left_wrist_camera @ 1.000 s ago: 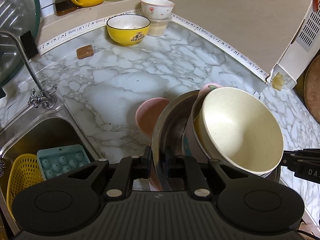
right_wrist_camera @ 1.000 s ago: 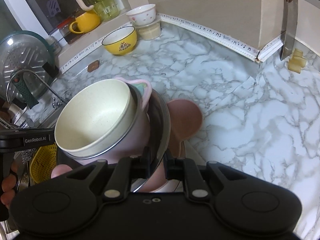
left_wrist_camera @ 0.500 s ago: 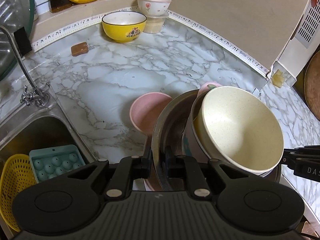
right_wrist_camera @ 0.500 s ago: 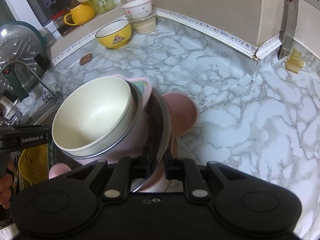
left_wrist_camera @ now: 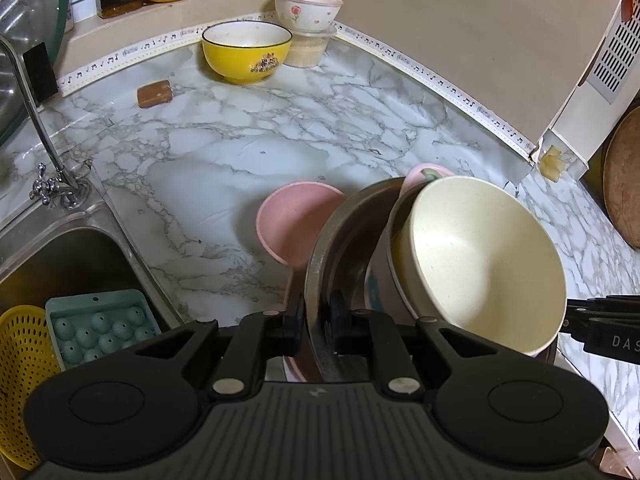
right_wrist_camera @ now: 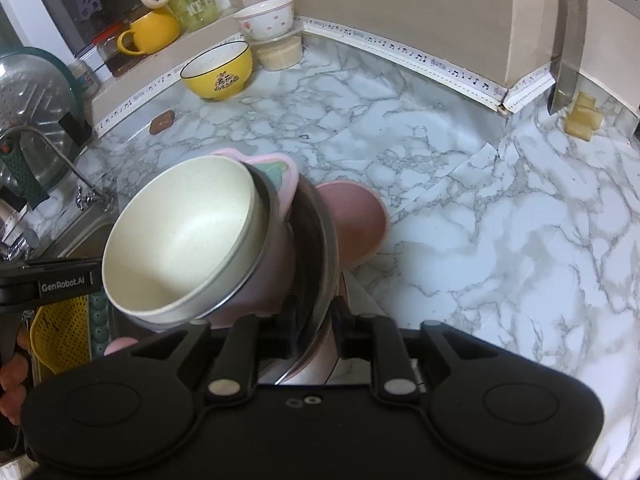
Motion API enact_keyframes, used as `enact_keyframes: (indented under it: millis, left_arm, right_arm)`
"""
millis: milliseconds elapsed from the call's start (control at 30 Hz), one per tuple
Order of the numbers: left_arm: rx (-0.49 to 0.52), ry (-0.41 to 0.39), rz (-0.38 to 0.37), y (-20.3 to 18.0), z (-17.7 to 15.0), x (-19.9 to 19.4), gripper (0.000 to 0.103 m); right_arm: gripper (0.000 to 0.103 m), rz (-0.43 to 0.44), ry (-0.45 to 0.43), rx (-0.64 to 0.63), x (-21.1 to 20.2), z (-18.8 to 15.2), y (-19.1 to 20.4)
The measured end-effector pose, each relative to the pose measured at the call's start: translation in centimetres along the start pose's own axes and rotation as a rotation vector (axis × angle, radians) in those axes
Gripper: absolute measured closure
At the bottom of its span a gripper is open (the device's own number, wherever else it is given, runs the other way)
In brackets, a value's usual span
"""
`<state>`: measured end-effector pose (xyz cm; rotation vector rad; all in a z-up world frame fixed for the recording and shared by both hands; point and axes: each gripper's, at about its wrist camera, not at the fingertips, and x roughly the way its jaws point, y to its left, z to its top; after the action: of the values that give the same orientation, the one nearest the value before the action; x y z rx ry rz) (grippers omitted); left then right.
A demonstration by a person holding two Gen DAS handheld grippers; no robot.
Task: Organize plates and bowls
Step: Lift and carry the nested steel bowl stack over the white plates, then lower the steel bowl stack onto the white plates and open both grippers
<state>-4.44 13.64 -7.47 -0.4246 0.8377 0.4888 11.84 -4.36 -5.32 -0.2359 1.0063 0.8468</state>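
Note:
A steel bowl [left_wrist_camera: 340, 232] is held tilted above the marble counter, with a pink-sided bowl and a cream bowl [left_wrist_camera: 480, 260] nested in it. A pink eared dish [left_wrist_camera: 424, 172] shows behind the stack. My left gripper [left_wrist_camera: 316, 320] is shut on the steel rim. In the right wrist view the steel bowl [right_wrist_camera: 316, 240] and cream bowl [right_wrist_camera: 180, 240] show again. My right gripper [right_wrist_camera: 316, 326] has its jaws opening, with the rim between them and a small gap at the pads. A pink bowl [left_wrist_camera: 292, 224] sits on the counter beyond the stack.
A yellow bowl [left_wrist_camera: 246, 54] and a white flowered bowl [left_wrist_camera: 308, 8] on a tub stand at the back wall. The sink [left_wrist_camera: 60, 264] at left holds a teal tray [left_wrist_camera: 96, 324] and a yellow basket [left_wrist_camera: 20, 360]. A knife [right_wrist_camera: 566, 60] hangs at right.
The right gripper's jaws have parted slightly around the steel rim. The left gripper and the bowl stack have stayed where they were.

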Motion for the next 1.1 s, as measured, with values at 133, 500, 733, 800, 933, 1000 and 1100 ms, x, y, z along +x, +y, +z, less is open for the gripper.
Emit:
enact_keyframes:
  millis: [133, 500, 733, 800, 933, 1000, 1100]
  left_arm:
    - [0.01, -0.004, 0.001, 0.1, 0.0, -0.2, 0.09]
    - [0.005, -0.069, -0.004, 0.8, -1.0, -2.4, 0.042]
    - [0.065, -0.122, -0.017, -0.2, -2.0, -4.5, 0.036]
    - [0.077, -0.13, -0.034, -0.6, -2.3, -5.2, 0.035]
    - [0.099, -0.148, -0.053, -1.4, -3.0, -6.6, 0.035]
    - [0.111, -0.159, -0.059, -1.8, -3.5, -7.3, 0.027]
    - [0.124, -0.178, -0.08, -2.3, -4.2, -8.3, 0.025]
  right_arm:
    - [0.077, 0.004, -0.003, -0.001, -0.3, -0.3, 0.1]
    - [0.051, -0.003, -0.094, -0.01, -3.1, -1.5, 1.0]
    - [0.029, -0.001, -0.185, -0.045, -5.5, -2.9, 2.2]
    - [0.018, -0.005, -0.216, -0.057, -6.2, -3.4, 2.7]
    - [0.009, -0.023, -0.285, -0.067, -7.6, -4.3, 3.2]
    - [0.005, -0.021, -0.31, -0.059, -8.2, -4.8, 3.3]
    - [0.003, -0.02, -0.334, -0.045, -8.8, -5.5, 3.3]
